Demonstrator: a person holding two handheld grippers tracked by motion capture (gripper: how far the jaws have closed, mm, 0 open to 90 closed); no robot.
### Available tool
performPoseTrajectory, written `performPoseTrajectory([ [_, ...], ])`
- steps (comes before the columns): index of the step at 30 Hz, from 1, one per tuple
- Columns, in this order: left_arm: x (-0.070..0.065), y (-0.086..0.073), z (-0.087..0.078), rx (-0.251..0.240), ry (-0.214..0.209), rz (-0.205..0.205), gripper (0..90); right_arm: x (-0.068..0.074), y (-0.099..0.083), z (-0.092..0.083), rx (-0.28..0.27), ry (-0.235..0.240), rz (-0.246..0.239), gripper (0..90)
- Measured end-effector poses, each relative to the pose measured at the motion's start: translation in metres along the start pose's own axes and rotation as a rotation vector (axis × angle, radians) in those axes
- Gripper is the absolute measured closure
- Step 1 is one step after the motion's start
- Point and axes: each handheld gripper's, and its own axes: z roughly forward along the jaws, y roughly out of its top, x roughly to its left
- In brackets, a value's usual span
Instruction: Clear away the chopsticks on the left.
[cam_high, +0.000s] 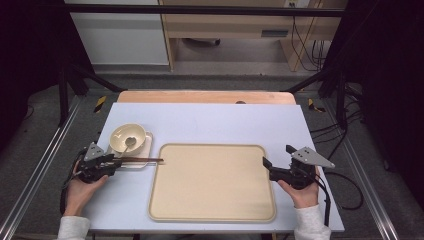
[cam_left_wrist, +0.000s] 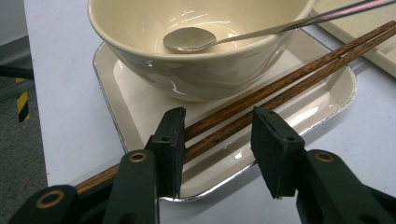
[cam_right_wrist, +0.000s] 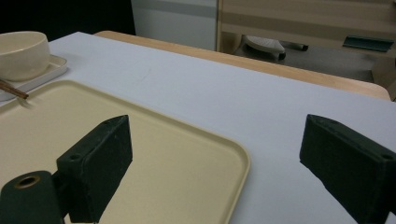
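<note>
chopsticks (cam_left_wrist: 280, 86): two dark wooden sticks side by side, lying across the near part of the small dish; the long axis runs level along the surface, thick ends toward the left tongs, thin tips pointing to the big tray, where they reach over its left rim in the high view.
left tongs (cam_high: 118, 161): straddle the thick ends of the chopsticks; in the left gripper view the left pad is against the sticks while a gap shows before the right pad, so the sticks are between the jaws but not yet pinched.
small dish (cam_left_wrist: 322, 100): pale, rounded-square, with a bright rim; it carries the chopsticks, lies under them and juts just past the left tongs.
bowl (cam_left_wrist: 140, 28): cream, upright on the small dish, just behind the chopsticks and close to them; its wall rises beside the sticks.
spoon (cam_left_wrist: 189, 39): metal, head down inside the bowl, handle leaning over the bowl's rim and slanting much the same way as the chopsticks, above them.
big tray (cam_high: 212, 182): beige, flat, bare, just right of the small dish.
right tongs (cam_high: 267, 167): spread wide at the big tray's right edge, well apart from the chopsticks, gripping nothing.
surface (cam_high: 210, 122): pale sheet under everything.
</note>
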Motion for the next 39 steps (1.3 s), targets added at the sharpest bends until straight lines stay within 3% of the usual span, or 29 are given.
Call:
performPoseTrajectory([
  [5, 0.0010, -0.0003, -0.0014, 0.011, -0.004, 0.006, 63.8, 0.0000, -0.0004, -0.0003, 0.004, 0.000, 0.002, 9.5],
  [23, -0.0013, -0.0017, -0.0060, 0.003, -0.030, 0.021, 77.1, -0.0007, 0.0000, -0.0012, -0.001, -0.004, 0.005, 9.6],
  [26, -0.0011, -0.0016, -0.0066, 0.005, -0.034, 0.019, 77.7, -0.0008, -0.0001, -0.0011, -0.001, -0.004, 0.003, 9.6],
  [31, -0.0017, -0.0021, -0.0026, 0.011, -0.040, 0.010, 70.2, -0.0008, -0.0002, -0.0008, 0.003, -0.002, -0.003, 9.6],
  [36, 0.0002, -0.0024, -0.0026, 0.011, -0.047, 0.001, 70.4, -0.0009, 0.0000, -0.0012, 0.001, -0.001, -0.001, 9.6],
  [39, -0.0010, -0.0026, -0.0038, 0.008, -0.048, -0.003, 75.1, -0.0003, 0.0001, -0.0015, 0.002, -0.001, -0.003, 9.6],
])
